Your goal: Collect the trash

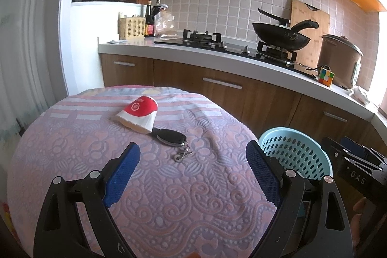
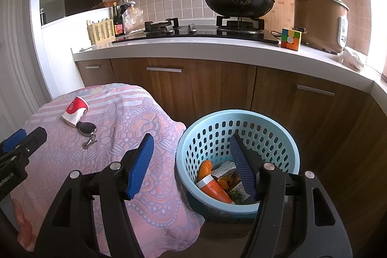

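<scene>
Left claw (image 1: 193, 156) gapes; cup (image 1: 137, 114) hides key (image 1: 170, 137) tip.

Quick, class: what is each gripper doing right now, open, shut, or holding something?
Left gripper: open, holding nothing, above the cloth-covered table.
Right gripper: open, holding nothing, near the blue basket.

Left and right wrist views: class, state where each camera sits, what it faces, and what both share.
Left wrist: rides the open left tool, facing the crushed red-and-white paper cup on the pink patterned tablecloth.
Right wrist: rides the open right tool, facing the pale blue perforated plastic basket.
Shared: cup, basket, black key fob.
</scene>
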